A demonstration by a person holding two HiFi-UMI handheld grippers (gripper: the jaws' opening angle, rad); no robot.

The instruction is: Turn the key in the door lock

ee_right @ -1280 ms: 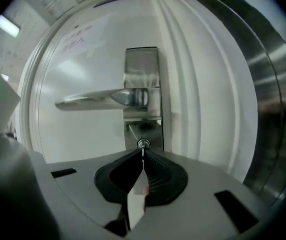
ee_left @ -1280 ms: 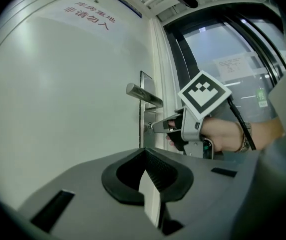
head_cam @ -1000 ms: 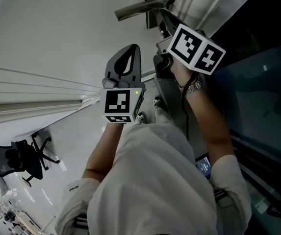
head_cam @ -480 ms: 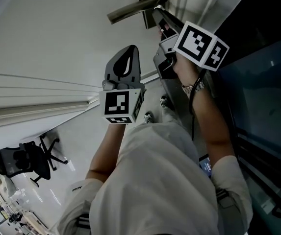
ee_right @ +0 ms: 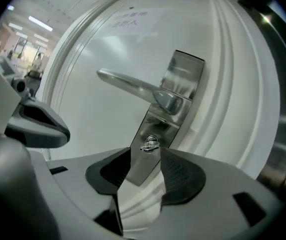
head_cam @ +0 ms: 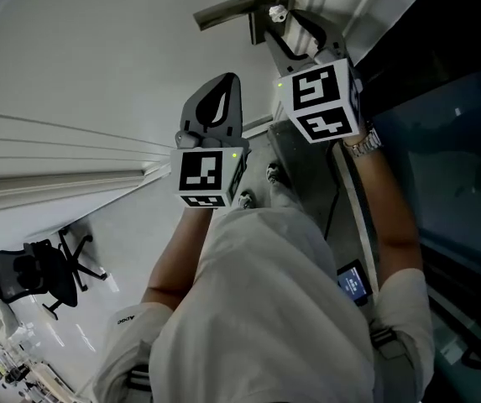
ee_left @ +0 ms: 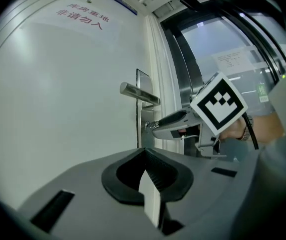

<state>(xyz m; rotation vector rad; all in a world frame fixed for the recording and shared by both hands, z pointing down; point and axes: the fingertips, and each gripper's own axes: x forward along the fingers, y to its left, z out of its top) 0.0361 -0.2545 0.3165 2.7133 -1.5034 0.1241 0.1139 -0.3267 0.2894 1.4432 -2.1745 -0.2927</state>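
Right gripper (ee_right: 145, 156) is up at the lock w/ jaws wide apart. They've just been opening, and the small silver metal key (ee_right: 150, 144) sits in the gap btwn the pads, neither pad pressing on it. Key's seated low in the brushed-steel lock plate (ee_right: 175, 91), under the silver lever handle (ee_right: 133, 86), on the white door (ee_right: 93, 129). Its long axis runs straight out of the plate twd the gripper. The right gripper view looks nearly end-on, so the key is only a small glinting head, its flat lying roughly across the frame w/ a slight tilt. The left gripper view gives the side-on look instead: the key sticks out level, tip in the lock, head twd the right gripper's nose just beside it. Can't tell from there whether they touch. That view also catches red characters (ee_left: 80, 15) high on the door and a glass panel (ee_left: 217, 44) past the frame. Left gripper (ee_left: 143, 156) hangs well apart from the lock, jaws together on nothing. Only the head view shows the person's wristwatch (head_cam: 363, 143) on the right arm and a black office chair (head_cam: 26, 275) on the floor.
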